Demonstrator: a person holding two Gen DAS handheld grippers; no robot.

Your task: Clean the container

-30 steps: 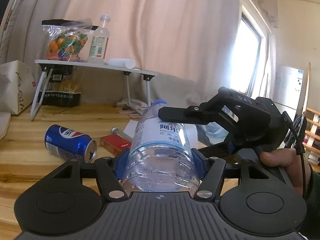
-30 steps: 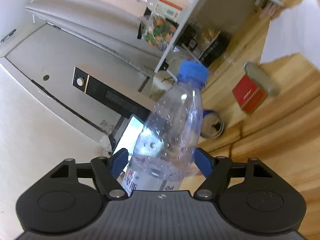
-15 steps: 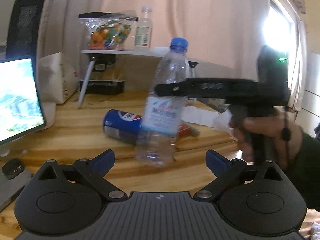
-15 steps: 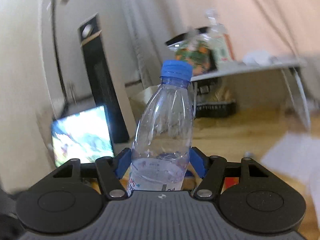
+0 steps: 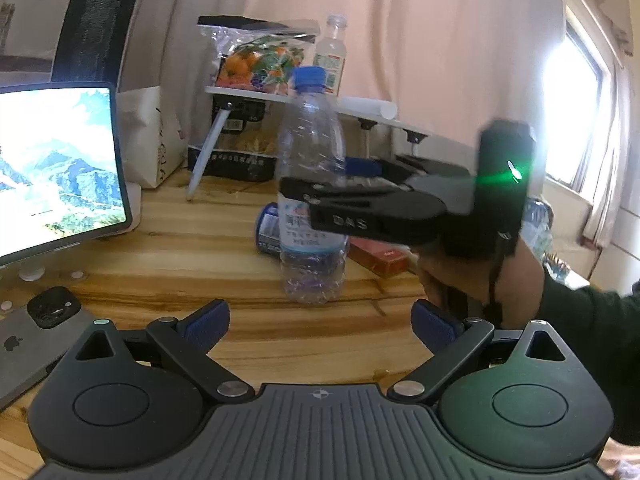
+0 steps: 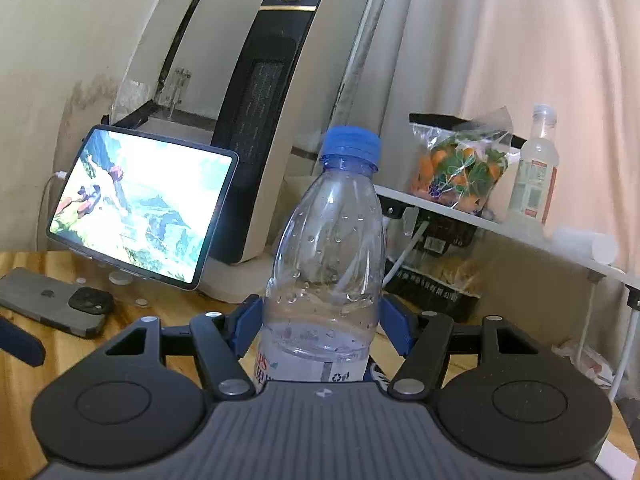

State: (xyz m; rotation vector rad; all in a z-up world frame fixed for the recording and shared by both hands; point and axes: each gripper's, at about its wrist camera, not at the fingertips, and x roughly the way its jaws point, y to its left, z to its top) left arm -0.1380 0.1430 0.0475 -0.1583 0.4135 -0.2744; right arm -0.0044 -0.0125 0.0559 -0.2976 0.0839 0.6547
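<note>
A clear plastic water bottle [image 5: 310, 160] with a blue cap and a little water stands upright on the wooden table [image 5: 168, 248]. My right gripper [image 6: 322, 322] is shut on the bottle [image 6: 326, 248] at label height; in the left wrist view its black body [image 5: 372, 208] reaches in from the right across the bottle's middle. My left gripper [image 5: 320, 322] is open and empty, low over the table, a short way in front of the bottle.
A blue soda can [image 5: 267, 229] and a red box [image 5: 378, 258] lie behind the bottle. A tablet [image 5: 56, 164] and a phone [image 5: 28, 344] sit at the left. A small white folding table [image 5: 320, 106] at the back carries a bag of fruit [image 5: 260, 62] and another bottle [image 5: 330, 54]. A heater [image 6: 260, 120] stands behind the tablet.
My left gripper let go of the bottle, opened and drew back. My right gripper turned the bottle from tilted to upright and brought it down onto the table.
</note>
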